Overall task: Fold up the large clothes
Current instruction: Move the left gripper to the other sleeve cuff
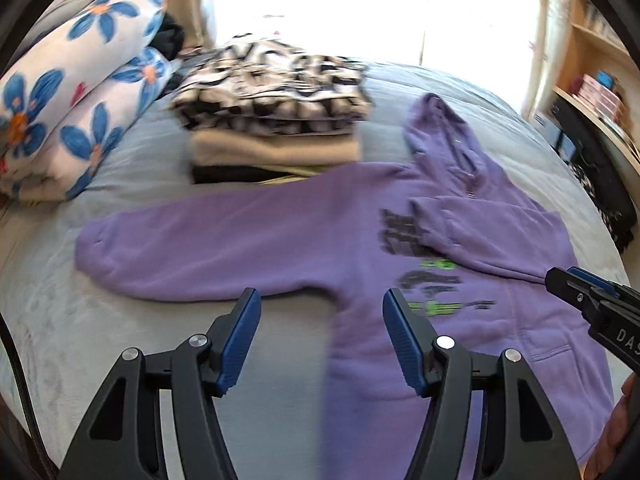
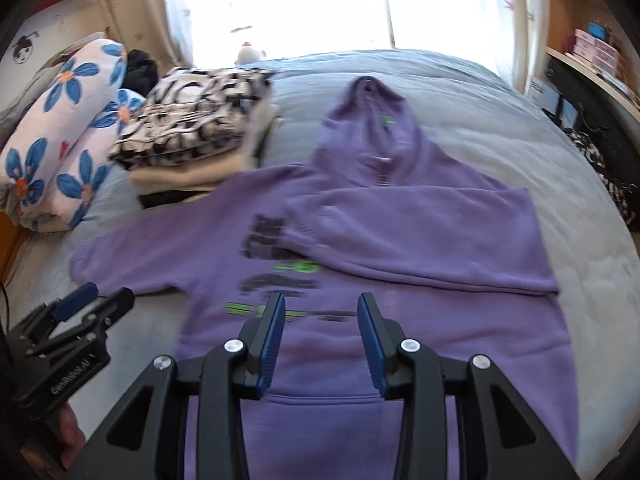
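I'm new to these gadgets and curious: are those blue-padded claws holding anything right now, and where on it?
Nothing is held. The left gripper and right gripper both hang open above the purple fleece hoodie, which lies flat on the grey bed.

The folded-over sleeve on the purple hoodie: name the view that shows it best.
The right wrist view: the folded sleeve lies centred and whole across the hoodie. The left wrist view pushes the sleeve toward its right edge, where the right tongs overlap its end.
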Available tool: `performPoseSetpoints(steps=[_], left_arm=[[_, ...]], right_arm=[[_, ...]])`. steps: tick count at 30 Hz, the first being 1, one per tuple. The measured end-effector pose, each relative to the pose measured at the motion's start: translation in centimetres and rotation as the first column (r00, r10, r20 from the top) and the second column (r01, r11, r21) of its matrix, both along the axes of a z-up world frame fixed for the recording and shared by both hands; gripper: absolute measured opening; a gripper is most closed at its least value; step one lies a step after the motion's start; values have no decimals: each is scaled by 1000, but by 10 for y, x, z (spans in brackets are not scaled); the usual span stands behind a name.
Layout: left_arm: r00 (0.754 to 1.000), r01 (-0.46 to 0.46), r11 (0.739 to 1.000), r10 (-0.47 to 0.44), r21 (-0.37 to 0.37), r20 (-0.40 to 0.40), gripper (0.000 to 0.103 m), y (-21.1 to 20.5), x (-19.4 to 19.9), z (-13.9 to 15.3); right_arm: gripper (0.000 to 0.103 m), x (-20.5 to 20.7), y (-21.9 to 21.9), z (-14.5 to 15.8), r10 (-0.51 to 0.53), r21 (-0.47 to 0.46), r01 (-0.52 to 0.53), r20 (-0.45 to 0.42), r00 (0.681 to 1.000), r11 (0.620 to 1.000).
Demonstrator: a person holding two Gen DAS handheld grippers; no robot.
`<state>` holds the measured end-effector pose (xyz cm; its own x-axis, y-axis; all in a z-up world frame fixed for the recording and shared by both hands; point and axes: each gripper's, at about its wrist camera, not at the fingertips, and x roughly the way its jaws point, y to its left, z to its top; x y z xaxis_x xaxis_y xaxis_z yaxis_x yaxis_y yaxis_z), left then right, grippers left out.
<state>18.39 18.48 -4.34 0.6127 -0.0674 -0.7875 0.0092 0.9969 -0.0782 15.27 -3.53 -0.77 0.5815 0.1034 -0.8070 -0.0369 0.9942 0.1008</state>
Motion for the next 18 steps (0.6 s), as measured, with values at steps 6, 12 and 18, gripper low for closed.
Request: performPoseSetpoints(steps=[6, 12, 18], left_arm=[[997, -79, 996, 78, -35, -15, 62, 74, -7, -15], [986, -160, 983, 155, -90, -54, 64, 141, -7, -43], [965, -245, 960, 228, -134, -134, 71, 195, 2, -80]], right_arm=[[38, 7, 76, 0, 62, -4, -62, 21, 998, 998], [38, 18, 135, -14, 118, -47, -117, 19, 993, 992], [38, 32, 174, -38, 141, -74, -141, -10, 990, 987]])
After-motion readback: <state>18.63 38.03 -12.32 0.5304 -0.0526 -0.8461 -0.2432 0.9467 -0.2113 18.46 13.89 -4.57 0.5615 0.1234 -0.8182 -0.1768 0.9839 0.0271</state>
